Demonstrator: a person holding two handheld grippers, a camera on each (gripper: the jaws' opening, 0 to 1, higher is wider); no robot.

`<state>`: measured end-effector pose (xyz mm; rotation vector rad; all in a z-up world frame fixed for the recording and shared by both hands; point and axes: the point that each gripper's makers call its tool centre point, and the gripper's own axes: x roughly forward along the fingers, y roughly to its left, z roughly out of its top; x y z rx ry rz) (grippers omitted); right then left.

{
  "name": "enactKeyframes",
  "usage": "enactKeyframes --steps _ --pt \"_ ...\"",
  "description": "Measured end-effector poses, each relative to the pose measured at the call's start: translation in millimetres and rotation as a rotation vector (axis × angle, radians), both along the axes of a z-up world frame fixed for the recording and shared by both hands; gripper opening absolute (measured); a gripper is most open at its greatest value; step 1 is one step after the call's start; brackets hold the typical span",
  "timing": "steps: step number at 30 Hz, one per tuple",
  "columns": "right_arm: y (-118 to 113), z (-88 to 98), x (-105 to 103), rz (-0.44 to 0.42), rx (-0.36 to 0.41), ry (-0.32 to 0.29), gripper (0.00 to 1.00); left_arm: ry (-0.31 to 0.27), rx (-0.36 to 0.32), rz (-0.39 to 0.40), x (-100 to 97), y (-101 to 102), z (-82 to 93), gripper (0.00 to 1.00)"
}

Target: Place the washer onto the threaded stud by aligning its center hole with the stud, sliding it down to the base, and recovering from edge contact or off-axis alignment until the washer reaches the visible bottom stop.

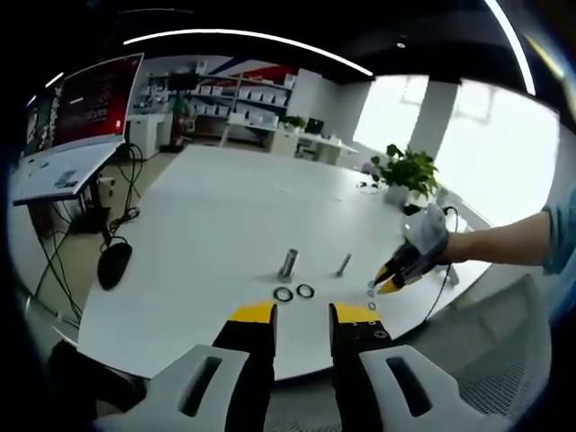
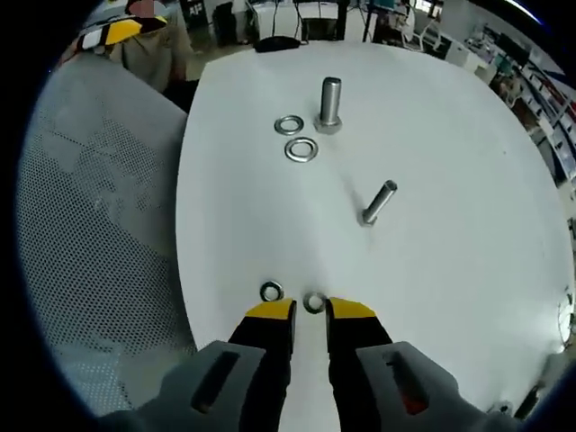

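A steel threaded stud point(image 2: 329, 103) stands upright on the white table point(image 2: 450, 270), and a second stud point(image 2: 379, 202) lies on its side nearer to me. Two larger washers point(image 2: 289, 125) point(image 2: 301, 149) lie flat beside the upright stud. A small washer point(image 2: 313, 303) lies flat on the table at the mouth of my right gripper point(image 2: 310, 313), whose jaws stand narrowly open and low over the table. Another small washer point(image 2: 271, 292) lies just left of it. My left gripper point(image 1: 304, 315) is open and holds nothing, short of the upright stud point(image 1: 288, 263) and the washers point(image 1: 283, 294).
A gloved hand point(image 1: 427, 236) holds the right gripper point(image 1: 394, 277) at the table's right edge. A grey mesh chair back point(image 2: 99, 225) stands left of the table edge. A potted plant point(image 1: 407, 171) and a cable sit at the far side; a black mouse point(image 1: 114, 263) lies far left.
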<state>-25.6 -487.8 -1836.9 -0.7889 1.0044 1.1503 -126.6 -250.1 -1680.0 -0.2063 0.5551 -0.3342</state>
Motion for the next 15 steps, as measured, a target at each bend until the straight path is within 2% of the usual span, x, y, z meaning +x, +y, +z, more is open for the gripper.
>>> enactKeyframes --steps 7,15 --pt "-3.7 -8.7 1.1 0.02 -0.037 0.008 0.16 0.004 0.001 -0.001 -0.3 -0.1 -0.7 0.21" --pt "-4.7 -10.3 3.7 0.014 -0.036 0.022 0.16 0.005 0.001 0.0 -0.5 -0.2 -0.8 0.2"
